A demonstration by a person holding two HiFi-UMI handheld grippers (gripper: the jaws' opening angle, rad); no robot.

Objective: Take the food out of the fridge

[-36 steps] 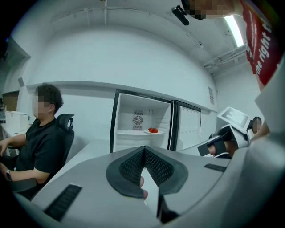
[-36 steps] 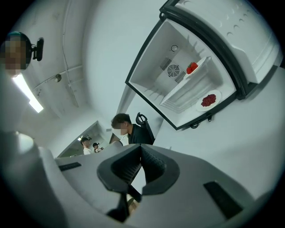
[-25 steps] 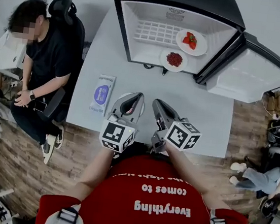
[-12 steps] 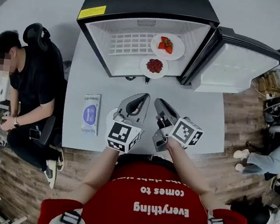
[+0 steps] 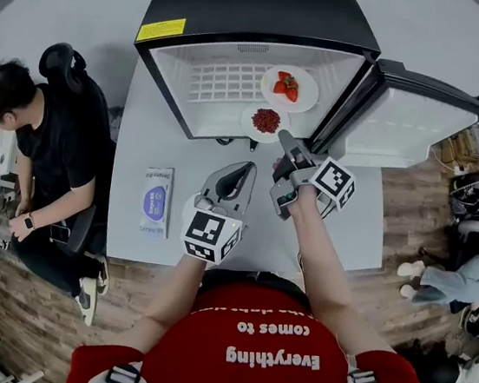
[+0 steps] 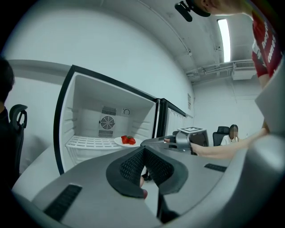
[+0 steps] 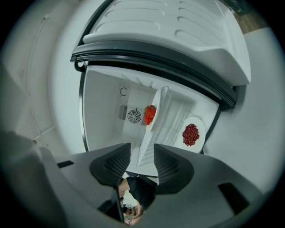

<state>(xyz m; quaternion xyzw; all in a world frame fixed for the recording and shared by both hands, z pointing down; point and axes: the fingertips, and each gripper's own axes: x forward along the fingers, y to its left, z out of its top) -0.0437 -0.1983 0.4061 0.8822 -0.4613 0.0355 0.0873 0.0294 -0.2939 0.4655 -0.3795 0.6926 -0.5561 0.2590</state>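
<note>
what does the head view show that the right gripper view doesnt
Only the head view: the left gripper, the blue packet on the table, and a seated person.
Only the right gripper view: the gap between the right gripper's jaws, which are opening with nothing between them.
Both: the open fridge, the strawberry plate, and the plate of small red bits.

- "Everything comes to" is printed in white on the red shirt (image 5: 277, 340), upside down in the head view; a further line is not legible.
- The yellow label (image 5: 162, 30) on the fridge (image 5: 264, 6) top is printed too small to be read.
- The print on the blue-and-white packet (image 5: 156, 201) on the desk (image 5: 139, 155) is illegible.
</note>
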